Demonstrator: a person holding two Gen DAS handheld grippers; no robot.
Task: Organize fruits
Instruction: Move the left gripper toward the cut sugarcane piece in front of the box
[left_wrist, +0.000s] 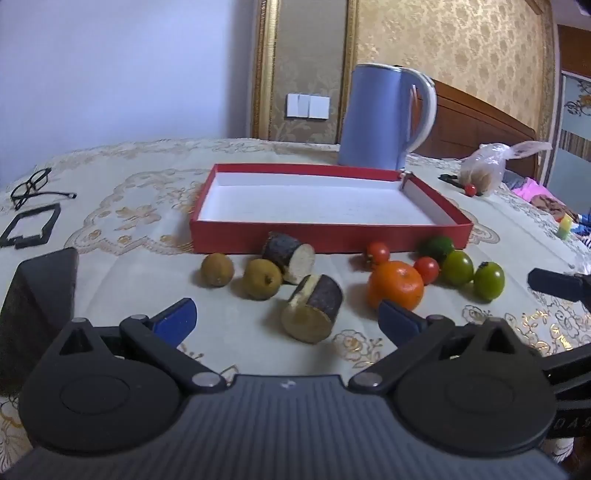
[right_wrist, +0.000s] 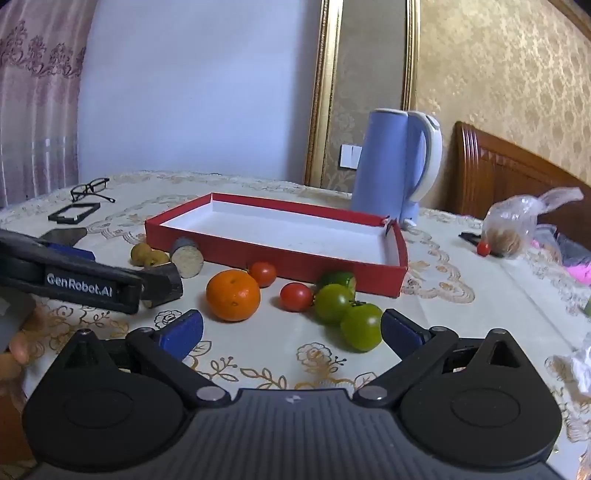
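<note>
While the left gripper (right_wrist: 162, 284) shows in the right wrist view only as a black bar cut off at the frame edge, it hides part of the near log-shaped piece (left_wrist: 312, 308). Plastic bag (left_wrist: 484, 166) contents are too blurred to name.

Table (left_wrist: 147, 206) carries a cream cloth with gold floral print. Behind it: pale wall, gold-patterned wallpaper, wooden headboard (right_wrist: 509, 177). Blue kettle (left_wrist: 384, 114) stands just behind the red tray (left_wrist: 328, 236), which has nothing in it. Glasses (left_wrist: 31, 186) sit far left.

All fruit lies on the cloth in front of the tray: two brown fruits (left_wrist: 218, 269), second cut piece (left_wrist: 290, 254), orange (left_wrist: 397, 284), red tomatoes (left_wrist: 378, 253), green tomatoes (left_wrist: 458, 267).

Left gripper (left_wrist: 288, 314): fingers spread wide, gripping nothing, the near piece between them untouched. Right gripper (right_wrist: 291, 328): spread wide too, gripping nothing, one green tomato (right_wrist: 362, 326) just beside its right finger.
</note>
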